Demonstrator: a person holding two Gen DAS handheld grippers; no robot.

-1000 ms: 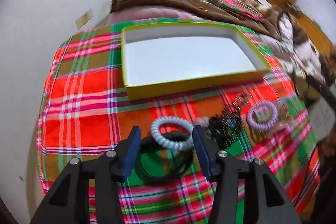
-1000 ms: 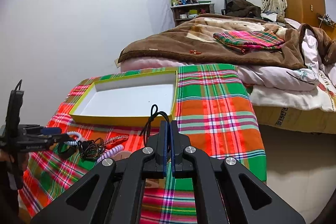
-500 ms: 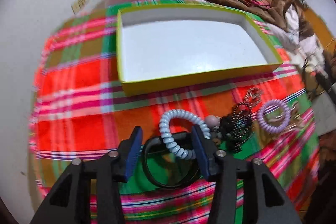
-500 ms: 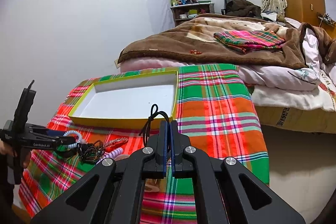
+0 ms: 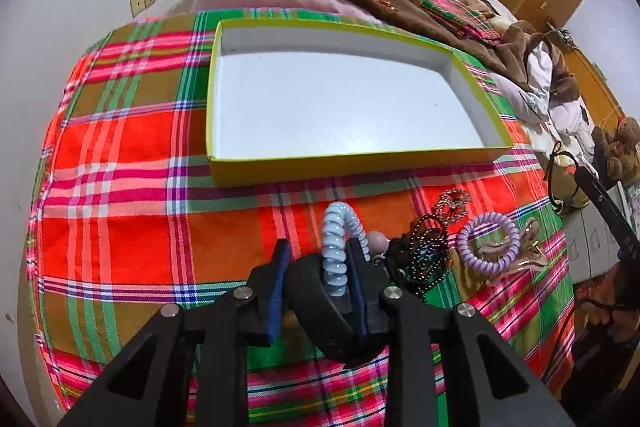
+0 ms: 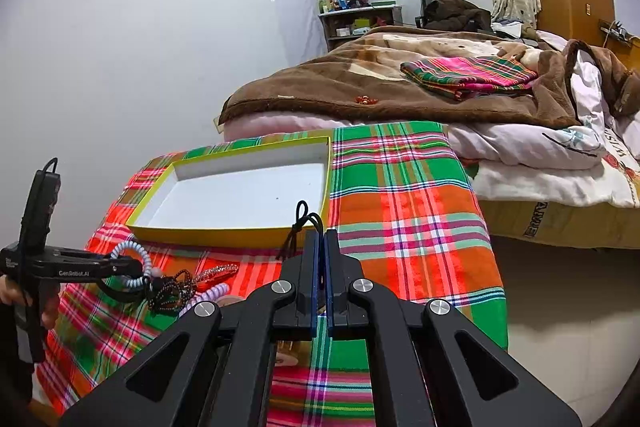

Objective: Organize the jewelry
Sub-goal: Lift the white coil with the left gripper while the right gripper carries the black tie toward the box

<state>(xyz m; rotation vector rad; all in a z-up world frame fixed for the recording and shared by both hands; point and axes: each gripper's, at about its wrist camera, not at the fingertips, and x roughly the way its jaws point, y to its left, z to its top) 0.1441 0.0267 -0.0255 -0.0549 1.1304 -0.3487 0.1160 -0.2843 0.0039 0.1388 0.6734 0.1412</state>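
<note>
1. Left hand-held gripper (image 5: 318, 247): narrower than a second ago and closing on a pale blue coil tie (image 5: 336, 247) and a black bangle (image 5: 312, 303), both pressed between the pads.
2. Coil tie: flat and round on the desk (image 5: 120, 187) before, now squeezed into an upright oval near the desk's near edge. Reads as a grasp taking hold, with the lift to the box likely next.
3. Right hand-held gripper (image 6: 320, 239): together as before, pinching a black cord (image 6: 298, 223), parked above the near edge.
4. Box (image 5: 320, 163): empty, toward the far edge, with a low yellow near wall to clear.
5. Bare cloth between coil tie and box.
6. Crowded beside the grasp towards the right edge: bead chains (image 5: 428, 259) touching the coil tie, and a purple coil tie (image 5: 488, 247). Some risk of snagging on lift.
</note>
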